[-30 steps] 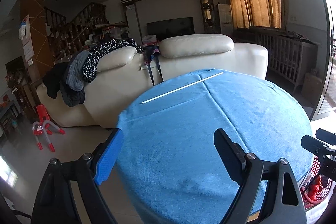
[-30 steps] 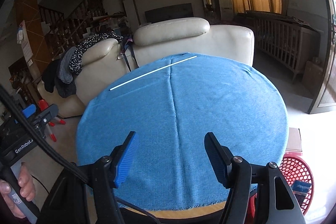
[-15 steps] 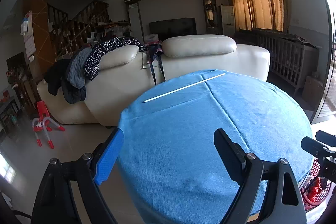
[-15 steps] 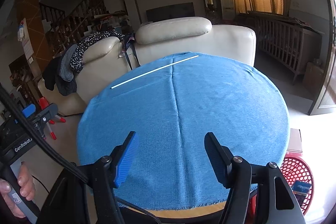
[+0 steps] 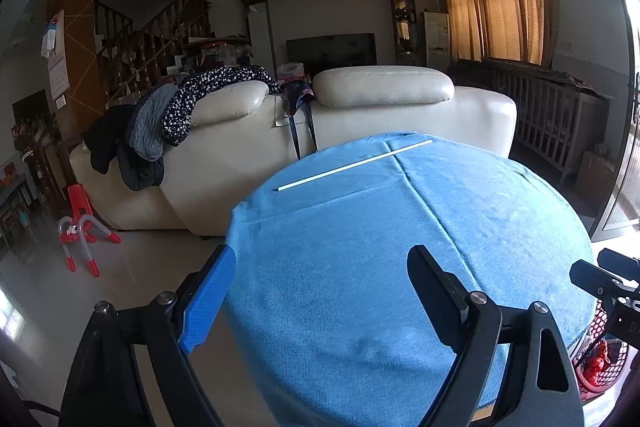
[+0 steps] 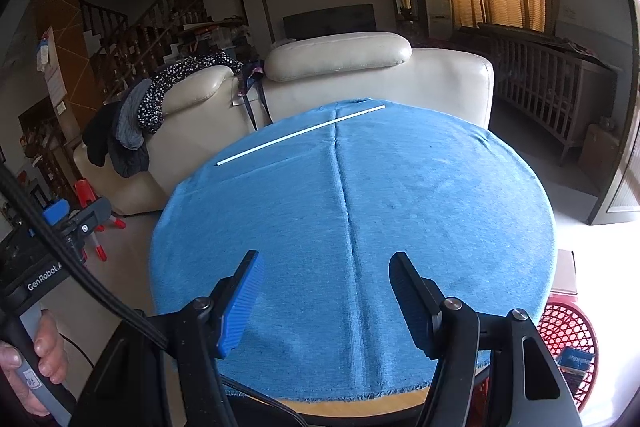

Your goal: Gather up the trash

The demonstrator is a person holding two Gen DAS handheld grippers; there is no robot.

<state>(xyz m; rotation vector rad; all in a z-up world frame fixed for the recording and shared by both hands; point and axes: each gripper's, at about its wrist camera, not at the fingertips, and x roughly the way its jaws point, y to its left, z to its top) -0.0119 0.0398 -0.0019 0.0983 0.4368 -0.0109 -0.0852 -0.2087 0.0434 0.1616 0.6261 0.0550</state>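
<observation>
Cream sofa (image 5: 360, 131) draped with clothes (image 5: 160, 123) behind the blue-clothed round table (image 6: 400, 187)

Home living rm: cream sofa (image 5: 360, 131) w/ clothes (image 5: 160, 123), TV (image 5: 331, 49), staircase (image 5: 152, 43), curtains (image 5: 496, 15).

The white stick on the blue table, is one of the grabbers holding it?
No, the white stick lies on the far side of the blue tablecloth, and the open right gripper is empty.
</observation>
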